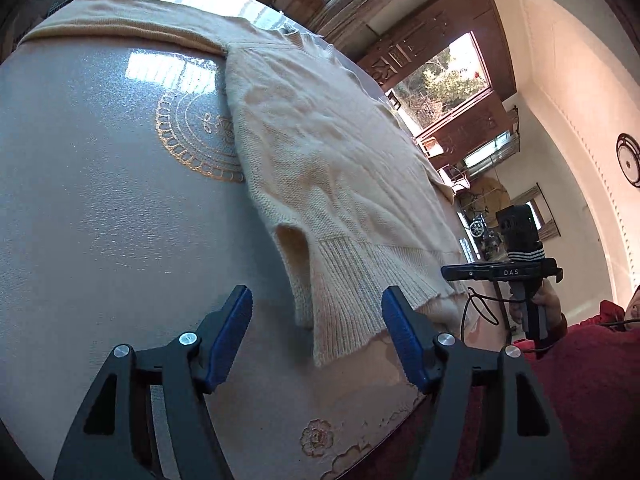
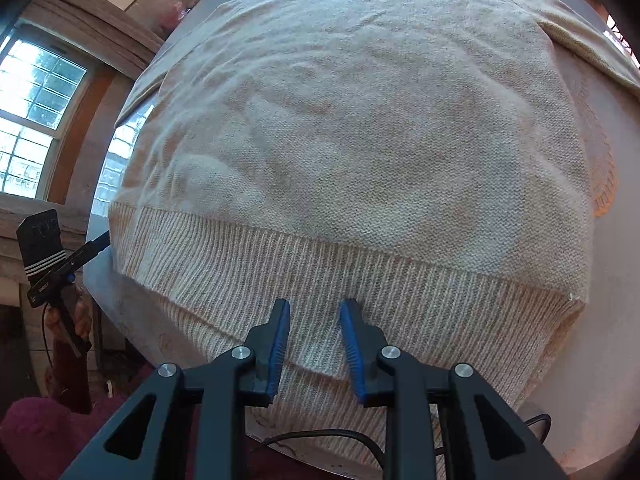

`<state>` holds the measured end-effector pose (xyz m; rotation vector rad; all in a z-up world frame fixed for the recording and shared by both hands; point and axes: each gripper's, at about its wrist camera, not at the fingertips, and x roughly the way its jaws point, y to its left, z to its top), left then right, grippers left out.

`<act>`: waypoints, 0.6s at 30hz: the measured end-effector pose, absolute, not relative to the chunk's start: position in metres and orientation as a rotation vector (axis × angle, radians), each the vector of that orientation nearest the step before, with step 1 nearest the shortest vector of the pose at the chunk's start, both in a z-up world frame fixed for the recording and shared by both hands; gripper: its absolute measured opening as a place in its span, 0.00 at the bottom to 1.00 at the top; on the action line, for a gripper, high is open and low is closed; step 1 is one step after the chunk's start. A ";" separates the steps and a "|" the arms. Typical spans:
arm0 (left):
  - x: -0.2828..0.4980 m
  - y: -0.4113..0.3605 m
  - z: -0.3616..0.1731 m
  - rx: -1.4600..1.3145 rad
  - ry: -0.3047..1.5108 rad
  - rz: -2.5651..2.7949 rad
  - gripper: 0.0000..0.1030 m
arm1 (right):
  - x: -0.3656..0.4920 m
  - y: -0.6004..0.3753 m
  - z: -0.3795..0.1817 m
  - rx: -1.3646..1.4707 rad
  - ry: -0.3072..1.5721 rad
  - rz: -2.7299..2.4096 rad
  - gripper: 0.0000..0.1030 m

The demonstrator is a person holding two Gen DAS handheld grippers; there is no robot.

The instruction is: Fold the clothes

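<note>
A: Where is the sweater [image 1: 320, 168] lying?

B: It is lying spread out on the round table [image 1: 100, 200], on a grey cloth with a gold ring pattern [image 1: 188, 140]. One sleeve [image 1: 120, 24] is stretching along the far rim. The ribbed hem [image 1: 360, 280] is lying toward the person, reaching the near edge of the table.

A: What is the left gripper [image 1: 316, 328] doing?

B: It is hovering at the left corner of the hem with its blue pads [image 1: 228, 336] standing wide apart. That corner is showing between them, but the pads are not pressing on it.

A: And the right gripper [image 2: 314, 336]?

B: It is pointing steeply down at the hem [image 2: 360, 272], near the middle of its edge. Its pads [image 2: 280, 344] are sitting fairly close together with a clear gap, and knit is showing through the gap. I cannot tell whether they are touching the fabric; nothing looks pinched.

A: Is the person showing?

B: A hand [image 1: 548, 304] is gripping the right gripper's handle in the left view, and a red sleeve [image 1: 592, 380] is filling the corner below it.
</note>
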<state>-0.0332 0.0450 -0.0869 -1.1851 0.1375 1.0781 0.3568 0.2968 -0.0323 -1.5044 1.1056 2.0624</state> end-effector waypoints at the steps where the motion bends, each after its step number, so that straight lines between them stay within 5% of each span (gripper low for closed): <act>1: -0.029 0.046 -0.087 -1.178 0.141 1.052 0.68 | 0.355 0.296 -0.032 -1.509 1.102 2.058 0.26; 7: -0.006 0.064 -0.088 -1.143 0.164 0.957 0.64 | 0.357 0.298 -0.033 -1.504 1.115 2.039 0.26; 8: -0.003 0.066 -0.087 -1.155 0.162 0.938 0.54 | 0.361 0.300 -0.031 -1.504 1.111 2.038 0.26; 9: 0.000 0.069 -0.086 -1.171 0.159 0.921 0.24 | 0.361 0.299 -0.031 -1.506 1.103 2.036 0.26; 10: 0.003 0.071 -0.085 -1.186 0.156 0.903 0.16 | 0.360 0.297 -0.031 -1.508 1.093 2.037 0.26; 18: 0.004 0.092 -0.044 -1.281 0.071 0.857 0.08 | 0.371 0.305 -0.031 -1.448 1.119 2.057 0.26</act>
